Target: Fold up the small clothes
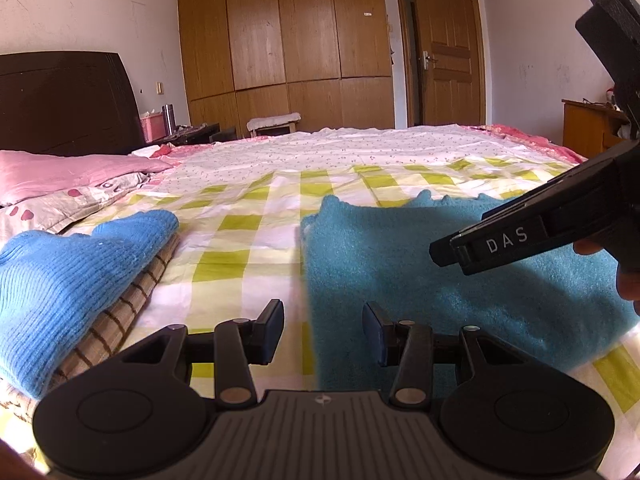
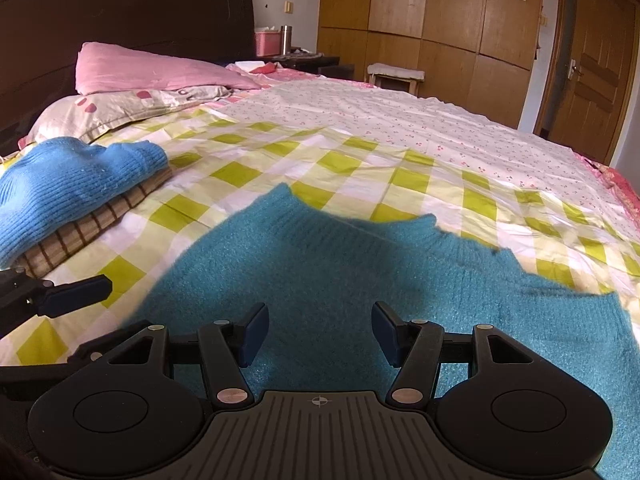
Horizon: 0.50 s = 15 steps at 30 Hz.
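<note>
Both hand-held grippers (left (image 1: 323,330), right (image 2: 320,334)) gape, holding nothing.

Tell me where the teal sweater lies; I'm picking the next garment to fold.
The teal sweater lies flat on the checked sheet, under the open right gripper, right of the folded stack.

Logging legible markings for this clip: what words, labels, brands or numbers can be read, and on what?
"DAS": white letters on a finger of the right gripper, seen in the left wrist view above the teal sweater.
A small round emblem without letters sits on the ribbed body of the left gripper.
A small sticker on the wardrobe is too small to read.
No text shows on the blue sweater or the checked sheet.
</note>
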Motion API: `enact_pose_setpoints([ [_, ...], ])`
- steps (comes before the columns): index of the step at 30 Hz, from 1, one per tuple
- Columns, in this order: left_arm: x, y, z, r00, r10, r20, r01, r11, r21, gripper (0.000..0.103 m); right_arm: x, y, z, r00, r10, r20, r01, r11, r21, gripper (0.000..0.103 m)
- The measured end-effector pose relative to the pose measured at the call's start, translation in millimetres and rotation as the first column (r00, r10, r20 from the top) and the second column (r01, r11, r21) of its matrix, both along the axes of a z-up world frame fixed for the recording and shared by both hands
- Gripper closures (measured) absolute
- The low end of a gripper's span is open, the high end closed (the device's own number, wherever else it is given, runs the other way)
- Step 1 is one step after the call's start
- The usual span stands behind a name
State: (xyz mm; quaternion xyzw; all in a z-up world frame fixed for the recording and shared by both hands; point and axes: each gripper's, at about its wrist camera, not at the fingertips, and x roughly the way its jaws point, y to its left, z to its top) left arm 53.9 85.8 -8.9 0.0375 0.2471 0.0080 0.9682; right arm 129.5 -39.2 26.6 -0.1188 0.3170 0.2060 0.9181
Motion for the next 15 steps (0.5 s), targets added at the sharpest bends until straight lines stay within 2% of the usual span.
enact_pose_setpoints([
  [7,6.8,2.6,-4.9,0.996,-0.019,-0.093,0.013,0.997,-0.070,0.053,13.6,12.7,-0.1,0.999,0.008,-0.034,-0.008,1.000,-0.012,0.045],
  [15,14.2,15.1,-2.6,0.983,-0.028,-0.183,-0.006,0.983,-0.186,0.048,25.6,28.3,2.4,0.997,-0.004,-0.074,0.003,1.000,-0.023,0.045],
])
